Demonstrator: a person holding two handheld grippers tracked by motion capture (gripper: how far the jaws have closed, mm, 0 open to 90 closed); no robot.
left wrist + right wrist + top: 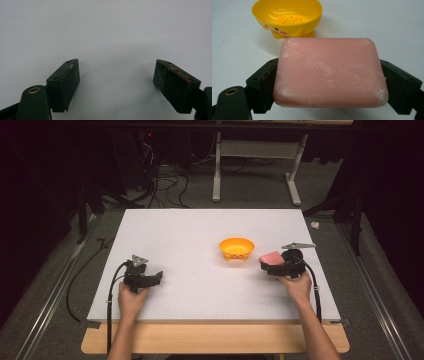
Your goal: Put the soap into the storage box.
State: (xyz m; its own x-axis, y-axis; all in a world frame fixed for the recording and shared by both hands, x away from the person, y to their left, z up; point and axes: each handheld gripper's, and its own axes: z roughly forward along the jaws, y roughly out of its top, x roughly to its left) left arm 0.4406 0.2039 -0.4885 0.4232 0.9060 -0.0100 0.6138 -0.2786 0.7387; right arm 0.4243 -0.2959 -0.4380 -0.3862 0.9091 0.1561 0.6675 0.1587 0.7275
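We've got the right tongs (268,265) clamped on the pink soap bar (329,72), one jaw on each short end, bar held flat above the white bench (200,227). The yellow duck-faced bowl (236,248) sits just ahead of the bar, near but not touching. Our left tongs (156,276) are spread wide with nothing between them, low over bare bench, well apart from the bowl.

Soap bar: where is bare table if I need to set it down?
Bare table lies behind the yellow bowl and between bowl and left gripper. It is tight only where the right gripper holds the soap bar beside the bowl.
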